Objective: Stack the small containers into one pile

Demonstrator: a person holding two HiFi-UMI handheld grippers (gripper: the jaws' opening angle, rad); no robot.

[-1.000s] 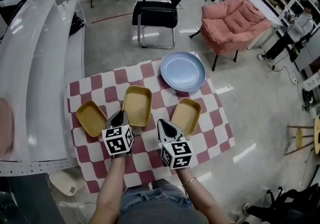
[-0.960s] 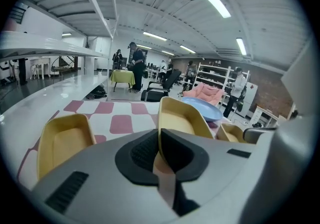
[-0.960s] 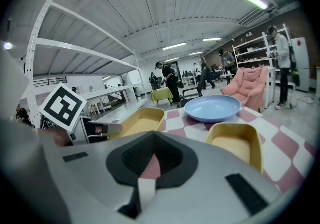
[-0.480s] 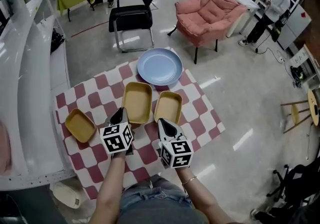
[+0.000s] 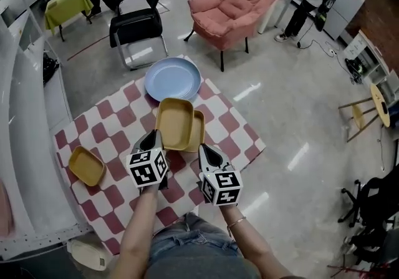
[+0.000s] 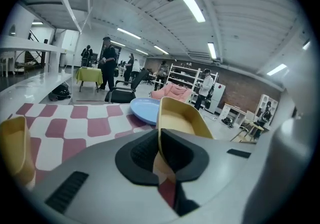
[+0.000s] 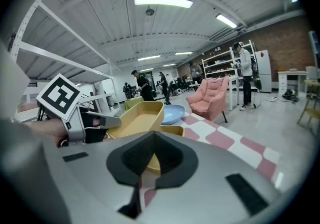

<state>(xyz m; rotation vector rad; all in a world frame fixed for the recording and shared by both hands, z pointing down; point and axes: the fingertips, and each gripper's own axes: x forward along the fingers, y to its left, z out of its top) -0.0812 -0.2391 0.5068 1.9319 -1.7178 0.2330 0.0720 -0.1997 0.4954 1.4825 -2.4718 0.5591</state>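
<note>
Three yellow containers are in view. My left gripper [image 5: 149,145] is shut on the near rim of one yellow container [image 5: 174,122] [image 6: 182,117], which hangs tilted above the table. It overlaps a second yellow container [image 5: 197,132] [image 7: 173,130] lying on the checkered cloth [image 5: 112,128]. My right gripper [image 5: 206,153] is shut on that second container's near rim, which shows between the pads. From the right gripper view the lifted container [image 7: 140,117] sits up and left of the lower one, with the left gripper [image 7: 95,123] beside it. The third container [image 5: 86,166] [image 6: 12,148] lies alone at the cloth's left.
A blue plate [image 5: 173,79] [image 6: 146,110] rests at the cloth's far edge. Beyond the table stand a black chair [image 5: 138,19] and a pink armchair [image 5: 232,2]. A white shelf [image 5: 25,146] runs along the left. People stand in the background.
The two gripped containers have come together: the left one rose and now overlaps the right one. The view has swung, so the cloth and third container sit further left.
</note>
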